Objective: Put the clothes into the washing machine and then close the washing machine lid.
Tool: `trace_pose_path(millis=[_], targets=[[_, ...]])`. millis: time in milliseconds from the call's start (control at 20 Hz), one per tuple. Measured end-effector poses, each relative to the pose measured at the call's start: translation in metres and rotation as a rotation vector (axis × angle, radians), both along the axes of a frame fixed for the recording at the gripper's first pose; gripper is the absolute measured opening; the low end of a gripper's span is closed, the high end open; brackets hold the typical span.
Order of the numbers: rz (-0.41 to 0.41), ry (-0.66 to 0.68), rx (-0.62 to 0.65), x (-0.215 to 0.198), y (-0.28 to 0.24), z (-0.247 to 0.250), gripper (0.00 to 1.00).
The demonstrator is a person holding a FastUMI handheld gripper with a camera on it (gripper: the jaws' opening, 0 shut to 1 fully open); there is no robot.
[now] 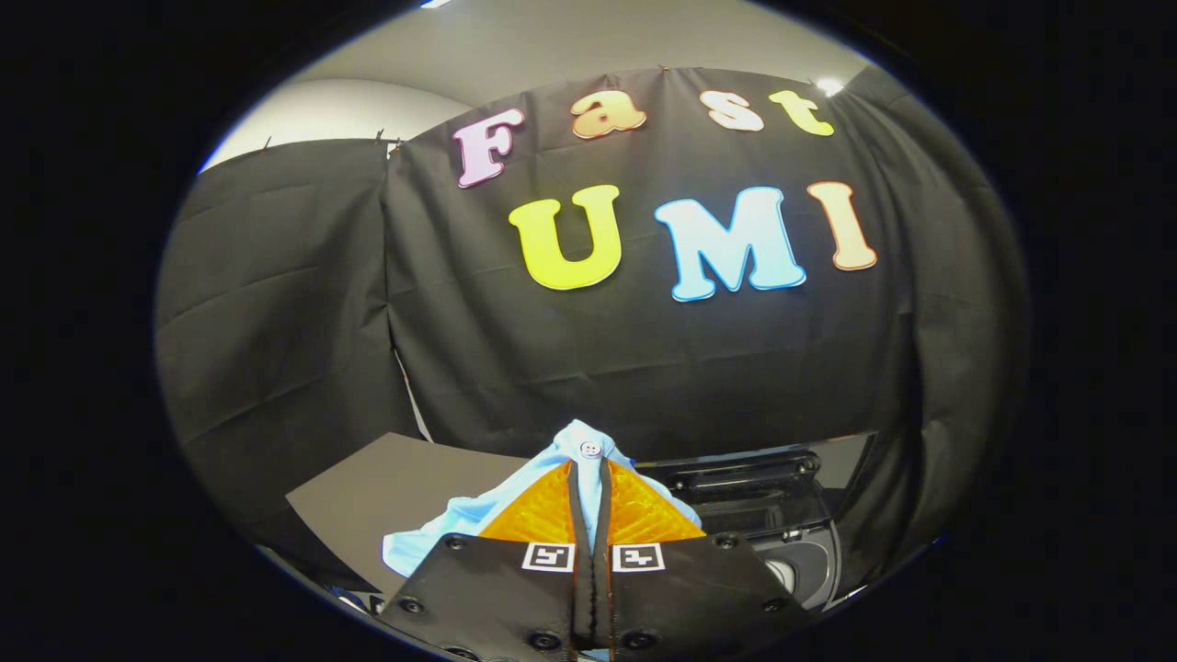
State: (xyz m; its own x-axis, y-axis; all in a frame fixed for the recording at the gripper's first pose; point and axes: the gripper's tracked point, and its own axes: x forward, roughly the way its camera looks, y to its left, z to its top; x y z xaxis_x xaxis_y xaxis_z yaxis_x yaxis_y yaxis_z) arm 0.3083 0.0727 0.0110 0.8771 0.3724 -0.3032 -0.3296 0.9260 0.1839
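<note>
Garment axis: the light blue garment [588, 460] runs lengthwise along the fingers, a narrow strip of it standing up between them and ending in a bunched peak just past the tips; the rest trails back and off to the left of the fingers
Garment look: pale blue, thin and soft, creased into folds; a small white button sits at the peak, facing the camera; a loose rumpled flap hangs at the left, beside the left finger
Garment place: pinched between the two fingers, lifted clear of the dark table [386, 487], with its peak just ahead of the tips and its flap over the table's near edge
Gripper: the gripper [589, 487] is clenched on the garment, both fingers pressed together on the cloth with only the strip of fabric between them
Washing machine: the washing machine [782, 524] lies just ahead and to the right of the fingers, lower than the garment; its dark glossy lid stands raised at the back and part of a pale round opening shows beside the right finger
Table: a flat dark surface ahead and to the left of the fingers, beside the machine
Backdrop: black cloth wall beyond everything, hanging in folds
</note>
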Motion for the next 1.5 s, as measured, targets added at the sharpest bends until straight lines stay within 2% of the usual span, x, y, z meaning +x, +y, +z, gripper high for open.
trace_pose_path(millis=[800, 1350, 1500], targets=[[-0.109, 0.161, -0.079, 0.013, -0.085, -0.104, 0.01], [-0.128, 0.309, -0.191, 0.013, -0.098, -0.208, 0.02], [-0.143, 0.363, -0.204, 0.011, -0.102, -0.23, 0.05]])
